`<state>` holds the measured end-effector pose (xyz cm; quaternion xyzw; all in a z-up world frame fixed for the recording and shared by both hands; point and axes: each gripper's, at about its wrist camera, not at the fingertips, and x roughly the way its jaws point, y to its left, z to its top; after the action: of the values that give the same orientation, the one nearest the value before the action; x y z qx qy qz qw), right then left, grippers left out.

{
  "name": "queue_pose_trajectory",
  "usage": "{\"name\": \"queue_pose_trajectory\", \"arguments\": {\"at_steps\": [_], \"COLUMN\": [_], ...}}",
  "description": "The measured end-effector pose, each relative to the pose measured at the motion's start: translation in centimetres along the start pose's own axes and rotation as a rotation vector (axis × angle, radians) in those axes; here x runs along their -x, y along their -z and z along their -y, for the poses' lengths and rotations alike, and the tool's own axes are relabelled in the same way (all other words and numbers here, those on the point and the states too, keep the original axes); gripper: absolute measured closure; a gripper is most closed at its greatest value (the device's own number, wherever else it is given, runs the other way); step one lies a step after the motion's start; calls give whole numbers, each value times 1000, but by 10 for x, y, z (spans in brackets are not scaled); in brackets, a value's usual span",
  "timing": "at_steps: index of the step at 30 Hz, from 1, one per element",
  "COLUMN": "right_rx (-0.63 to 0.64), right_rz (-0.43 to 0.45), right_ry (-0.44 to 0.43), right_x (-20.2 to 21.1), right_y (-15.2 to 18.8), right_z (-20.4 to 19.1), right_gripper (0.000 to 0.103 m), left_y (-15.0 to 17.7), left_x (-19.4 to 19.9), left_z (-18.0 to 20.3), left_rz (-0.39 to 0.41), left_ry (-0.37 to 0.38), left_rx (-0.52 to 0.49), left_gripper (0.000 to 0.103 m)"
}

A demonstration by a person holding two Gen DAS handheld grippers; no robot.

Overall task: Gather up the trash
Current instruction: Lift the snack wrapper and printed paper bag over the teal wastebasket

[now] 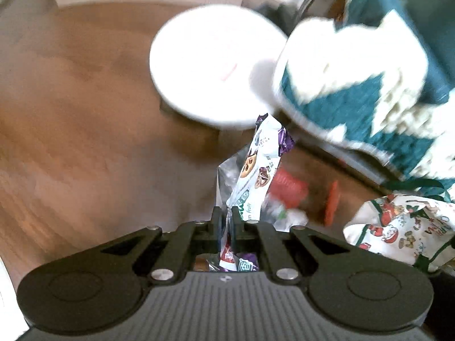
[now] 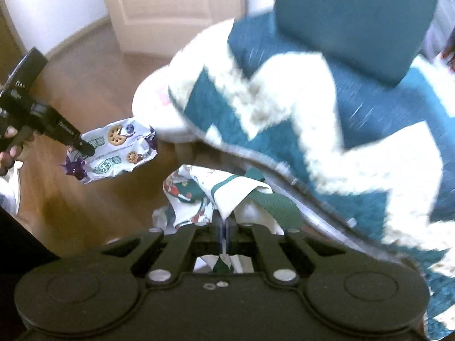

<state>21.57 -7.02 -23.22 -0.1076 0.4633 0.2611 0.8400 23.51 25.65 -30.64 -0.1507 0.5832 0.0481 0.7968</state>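
Crinkled white-and-purple plastic biscuit wrapper [image 1: 257,170] hangs clenched in the left gripper [image 1: 226,216], its long axis running from the jaws toward one o'clock in the left wrist view; its lower end is hidden behind the fingers. From the right wrist view it lies nearly level at nine o'clock. The right gripper [image 2: 224,221] is clamped on a white cloth bag with green straps and cartoon print [image 2: 204,196], mostly cut off by the jaws. Red scraps [image 1: 287,190] on the brown wooden floor [image 1: 85,113] are too blurred to identify. A round white bin [image 1: 210,62] sits at twelve o'clock, partly covered by a teal-and-cream zigzag blanket [image 1: 369,85]
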Motion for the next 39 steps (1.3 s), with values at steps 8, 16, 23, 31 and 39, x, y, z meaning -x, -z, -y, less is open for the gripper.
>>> {"name": "queue_pose_trajectory", "arguments": {"at_steps": [8,16,23,31,39], "right_rx": [44,103,161,159,164], "right_rz": [222,458,628,738,682], "right_ry": [74,167,270,393,448], "right_x": [109,216,293,346,327], "right_y": [-37,-80,-124,-178,-216], "right_z": [5,16,25,53,79], "right_gripper": [101,101,101,101,101], "left_y": [-23,-38,-54,-89,-127], "left_x": [122,235,327,398,384], "left_z": [44,112,175,252,316], "left_rz": [228,431,570,702,682], "left_ry": [12,32,36,40,34], "left_rx": [-62,-158,-248,-336,-413], "left_gripper": [98,98,98,98,98]}}
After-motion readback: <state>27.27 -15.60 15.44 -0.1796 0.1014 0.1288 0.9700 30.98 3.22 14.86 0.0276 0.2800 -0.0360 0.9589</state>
